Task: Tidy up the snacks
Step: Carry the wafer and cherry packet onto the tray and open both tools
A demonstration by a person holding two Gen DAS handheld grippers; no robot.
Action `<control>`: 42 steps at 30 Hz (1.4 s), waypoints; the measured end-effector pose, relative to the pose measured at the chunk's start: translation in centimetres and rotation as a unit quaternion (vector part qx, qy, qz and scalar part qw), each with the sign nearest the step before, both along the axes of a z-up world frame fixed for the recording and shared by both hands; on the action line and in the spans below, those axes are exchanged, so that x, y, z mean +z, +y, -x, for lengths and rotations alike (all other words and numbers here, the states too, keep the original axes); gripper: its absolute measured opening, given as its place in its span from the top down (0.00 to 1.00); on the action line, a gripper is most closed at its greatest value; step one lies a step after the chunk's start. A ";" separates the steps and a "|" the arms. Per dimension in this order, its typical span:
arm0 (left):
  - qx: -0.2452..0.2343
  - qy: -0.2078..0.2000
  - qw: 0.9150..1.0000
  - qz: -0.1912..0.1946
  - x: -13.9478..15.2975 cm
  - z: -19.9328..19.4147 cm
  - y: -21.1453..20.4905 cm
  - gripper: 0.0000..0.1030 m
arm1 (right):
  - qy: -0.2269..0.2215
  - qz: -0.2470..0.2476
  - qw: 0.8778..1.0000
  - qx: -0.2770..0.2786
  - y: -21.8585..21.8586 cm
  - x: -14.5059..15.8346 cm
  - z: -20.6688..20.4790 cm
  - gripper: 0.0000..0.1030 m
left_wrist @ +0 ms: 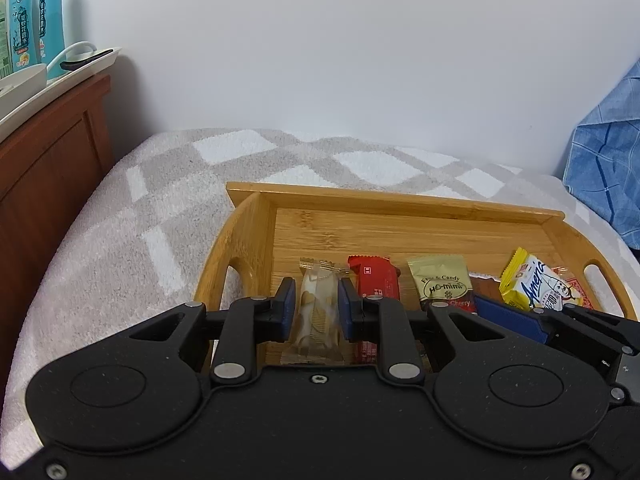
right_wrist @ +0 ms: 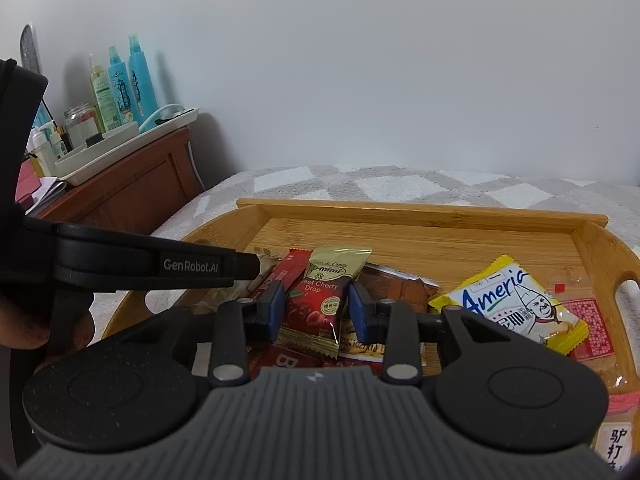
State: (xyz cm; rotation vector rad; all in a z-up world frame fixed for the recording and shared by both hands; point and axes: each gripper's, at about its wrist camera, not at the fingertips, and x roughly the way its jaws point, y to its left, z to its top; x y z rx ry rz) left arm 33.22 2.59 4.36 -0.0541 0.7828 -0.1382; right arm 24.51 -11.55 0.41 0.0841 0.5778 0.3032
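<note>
Bamboo tray [left_wrist: 416,204] on the bed holds the snacks at lower centre. Left claw [left_wrist: 316,308] pinches a clear-wrapped pastry [left_wrist: 316,312]; right claw [right_wrist: 316,312] is slightly spread around a cherry candy packet [right_wrist: 320,300], right pad apart.

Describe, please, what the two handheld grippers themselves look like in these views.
Both are black plastic with paired round discs, silver pivot pins and linkage bars ending in blue pads. The left gripper has a smooth black body and white "GenRobot.AI" lettering on its side. The right gripper has a grey ribbed housing bearing a small white mark.
</note>
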 end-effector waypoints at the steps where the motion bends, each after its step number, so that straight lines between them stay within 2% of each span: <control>1: 0.000 0.000 1.000 0.000 0.0 0.0 0.0 0.79 | 0.000 0.000 1.000 0.000 0.0 0.0 0.0 0.60; 3: 0.001 0.000 1.000 0.001 0.0 0.0 -0.1 0.79 | -0.001 -0.003 1.000 -0.001 -0.2 0.0 0.0 0.56; 10: 0.000 -0.005 1.000 -0.001 0.3 0.5 -0.4 0.78 | -0.001 -0.009 1.000 -0.006 -0.6 0.2 0.1 0.56; 13: -0.002 -0.008 1.000 -0.001 0.7 0.9 -0.4 0.74 | -0.005 -0.012 1.000 -0.012 -0.8 0.6 0.3 0.52; 15: 0.001 -0.011 1.000 -0.001 1.0 1.3 -0.4 0.70 | -0.010 -0.011 1.000 -0.017 -1.0 0.9 0.5 0.43; 30: 0.002 -0.032 0.999 -0.004 3.8 4.7 -0.7 0.54 | -0.035 0.006 0.997 -0.074 -4.3 2.5 3.1 0.35; 42: -0.011 -0.048 0.999 -0.006 5.8 8.6 -1.3 0.35 | -0.071 -0.058 0.986 -0.139 -7.3 4.7 6.5 0.17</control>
